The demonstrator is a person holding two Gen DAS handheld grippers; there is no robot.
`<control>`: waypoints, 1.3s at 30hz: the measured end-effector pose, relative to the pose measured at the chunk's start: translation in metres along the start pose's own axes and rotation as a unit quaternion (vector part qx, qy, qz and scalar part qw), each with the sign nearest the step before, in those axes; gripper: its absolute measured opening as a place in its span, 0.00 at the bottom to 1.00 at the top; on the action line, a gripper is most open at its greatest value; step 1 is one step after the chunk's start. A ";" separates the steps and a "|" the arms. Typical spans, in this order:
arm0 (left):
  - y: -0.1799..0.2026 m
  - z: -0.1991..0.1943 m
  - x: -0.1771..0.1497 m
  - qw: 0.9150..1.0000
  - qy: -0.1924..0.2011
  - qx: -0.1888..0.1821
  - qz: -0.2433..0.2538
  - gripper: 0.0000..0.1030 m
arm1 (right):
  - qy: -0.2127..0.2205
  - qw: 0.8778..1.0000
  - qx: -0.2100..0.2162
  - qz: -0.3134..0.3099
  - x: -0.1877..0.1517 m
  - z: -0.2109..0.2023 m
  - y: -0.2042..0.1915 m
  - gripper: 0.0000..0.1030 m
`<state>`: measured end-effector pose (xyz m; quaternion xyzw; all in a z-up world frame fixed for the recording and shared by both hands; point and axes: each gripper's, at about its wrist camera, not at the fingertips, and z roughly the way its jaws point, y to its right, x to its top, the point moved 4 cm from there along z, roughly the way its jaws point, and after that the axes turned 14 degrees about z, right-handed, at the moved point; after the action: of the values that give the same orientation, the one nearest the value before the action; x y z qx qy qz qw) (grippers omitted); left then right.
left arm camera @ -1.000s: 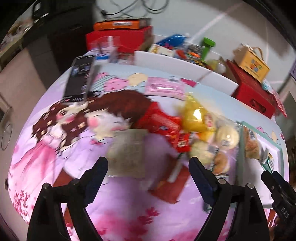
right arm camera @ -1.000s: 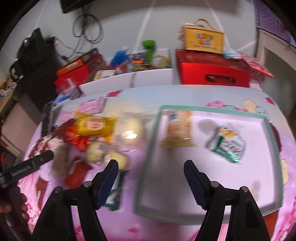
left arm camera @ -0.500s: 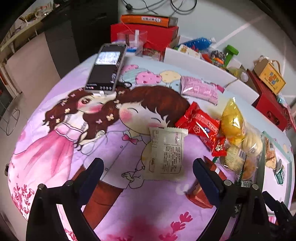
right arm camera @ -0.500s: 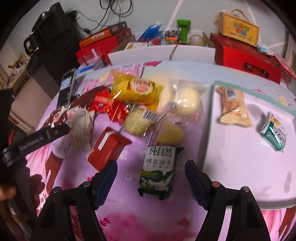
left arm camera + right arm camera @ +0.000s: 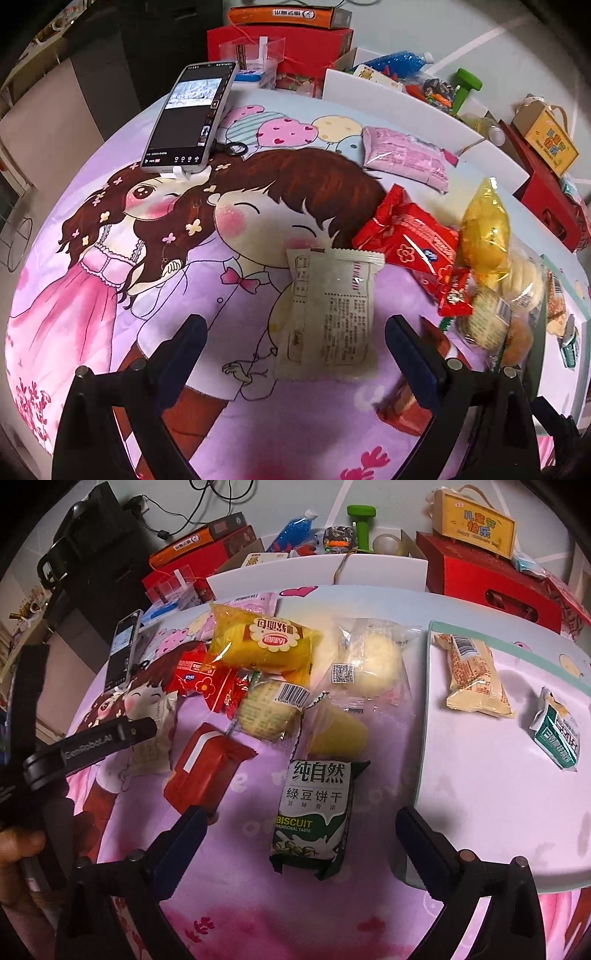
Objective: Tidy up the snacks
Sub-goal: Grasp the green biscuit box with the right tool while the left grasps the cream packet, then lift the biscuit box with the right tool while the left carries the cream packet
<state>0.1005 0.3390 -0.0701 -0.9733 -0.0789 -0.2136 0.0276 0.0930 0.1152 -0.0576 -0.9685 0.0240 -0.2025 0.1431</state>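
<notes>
Both my tongs are spread wide and empty: right gripper hovers over the green biscuit pack, left gripper over the white wrapper, both lying on the cartoon cloth. Just past them the pile remains loose: red pack, yellow bun bag, clear-wrapped cakes, pink packet farthest. Only two snacks sit on the tray, tan bar and green-white pack, so I judge it early, most left.
</notes>
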 end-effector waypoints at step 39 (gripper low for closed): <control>0.008 -0.001 0.006 0.998 0.019 0.017 0.056 0.56 | 0.004 0.999 -0.036 -0.022 -0.002 0.007 -0.003 0.41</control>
<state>0.1068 0.3316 -0.0673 -0.9715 -0.0277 -0.2284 0.0575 0.0937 0.1196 -0.0635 -0.9725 0.0104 -0.2084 0.1036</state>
